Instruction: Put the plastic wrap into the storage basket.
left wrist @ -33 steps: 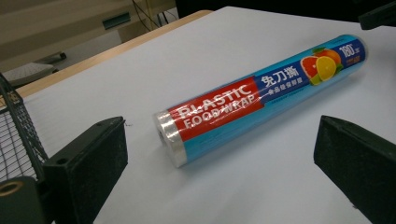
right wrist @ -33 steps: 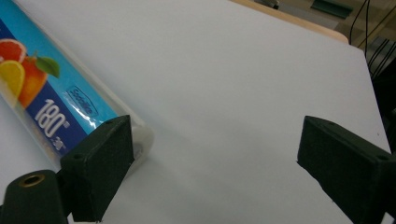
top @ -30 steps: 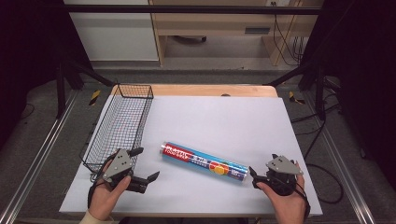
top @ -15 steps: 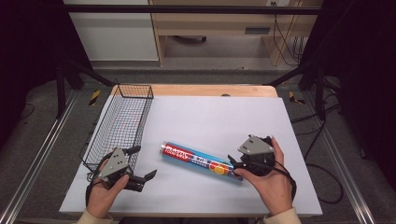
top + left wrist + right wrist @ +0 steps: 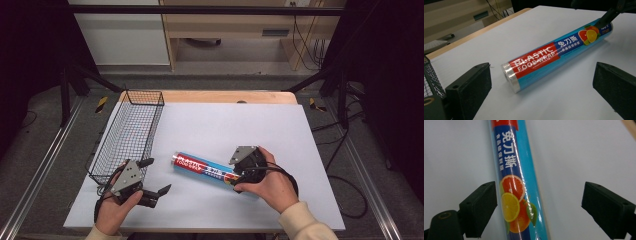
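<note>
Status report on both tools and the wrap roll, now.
Right tool straddling the plastic wrap roll at its fruit-print end, jaws just closing, not yet gripping. Left tool open, short of the roll's near end. Wire basket left of it; nothing between.

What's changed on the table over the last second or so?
The right gripper came in from the table's right edge to the near end of the plastic wrap roll. Its jaws have just been closing, straddling the roll without pressing it yet. The left gripper, roll and wire basket stayed put.
</note>
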